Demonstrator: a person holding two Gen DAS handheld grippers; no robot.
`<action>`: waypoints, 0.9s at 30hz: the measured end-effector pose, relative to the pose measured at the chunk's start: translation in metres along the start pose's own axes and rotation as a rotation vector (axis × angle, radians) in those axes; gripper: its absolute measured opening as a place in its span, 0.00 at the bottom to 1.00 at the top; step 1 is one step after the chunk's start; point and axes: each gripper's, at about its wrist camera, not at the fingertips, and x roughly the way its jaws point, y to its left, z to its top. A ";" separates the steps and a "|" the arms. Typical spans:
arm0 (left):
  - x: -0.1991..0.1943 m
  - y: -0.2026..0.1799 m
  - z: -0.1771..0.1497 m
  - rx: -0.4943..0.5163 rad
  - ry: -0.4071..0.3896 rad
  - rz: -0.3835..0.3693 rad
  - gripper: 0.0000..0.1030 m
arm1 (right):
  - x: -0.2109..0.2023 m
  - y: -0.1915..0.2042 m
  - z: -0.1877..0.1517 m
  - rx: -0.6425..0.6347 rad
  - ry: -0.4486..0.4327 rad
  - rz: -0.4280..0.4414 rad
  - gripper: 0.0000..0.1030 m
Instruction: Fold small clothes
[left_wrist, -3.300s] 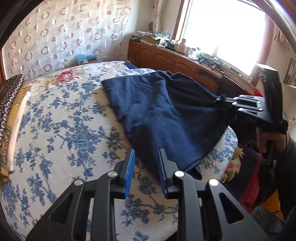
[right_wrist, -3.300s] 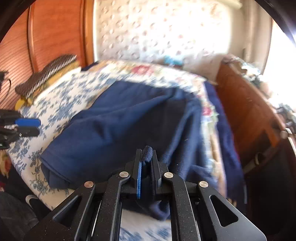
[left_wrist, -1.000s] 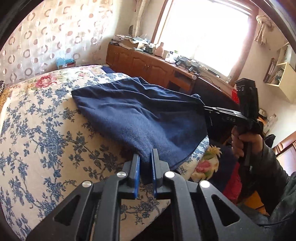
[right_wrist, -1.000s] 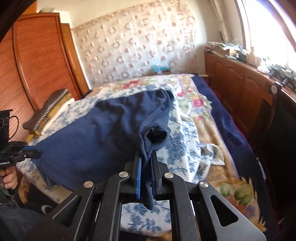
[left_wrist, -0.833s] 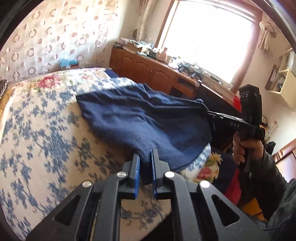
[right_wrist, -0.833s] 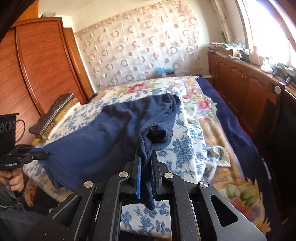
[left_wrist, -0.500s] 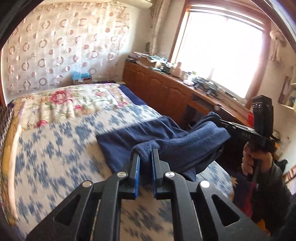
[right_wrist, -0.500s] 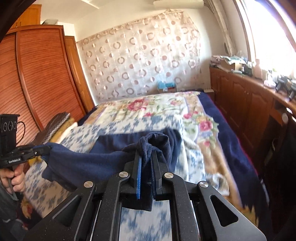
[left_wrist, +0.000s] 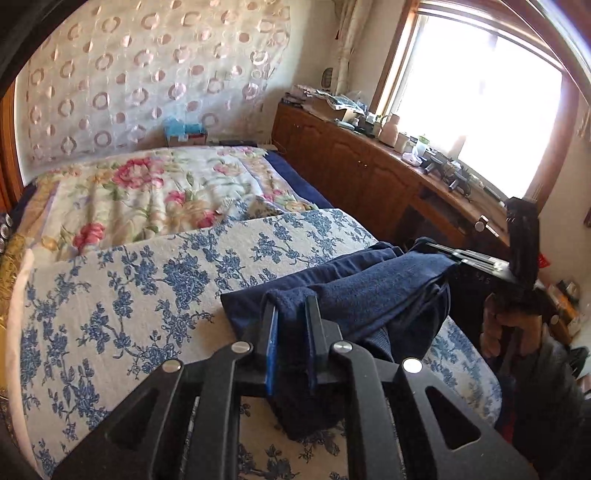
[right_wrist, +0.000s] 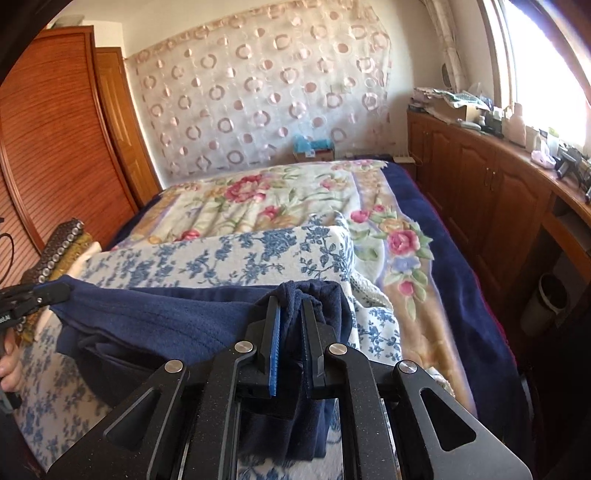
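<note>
navy garment (left_wrist: 373, 291) — stretched between left gripper (left_wrist: 290, 325) and right gripper (right_wrist: 290, 317)

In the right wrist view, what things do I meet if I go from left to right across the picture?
Wooden wardrobe → left gripper → navy garment → right gripper → floral blanket → wooden cabinets → window.

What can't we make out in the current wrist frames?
- Navy garment: its type and lower hem, bunched folds, both views.
- Left gripper fingertips: wrapped in cloth, left view.
- Right gripper fingertips: same, right view.
- Counter clutter: too small, window glare.
</note>
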 end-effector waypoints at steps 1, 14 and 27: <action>-0.001 0.003 0.002 -0.017 0.002 -0.016 0.10 | 0.003 -0.001 0.000 0.002 0.001 0.003 0.06; -0.020 0.009 -0.007 0.069 0.030 -0.013 0.17 | -0.007 -0.003 0.018 -0.026 -0.046 -0.065 0.26; 0.033 -0.013 -0.031 0.120 0.180 -0.042 0.17 | 0.013 -0.002 -0.002 -0.162 0.050 0.008 0.52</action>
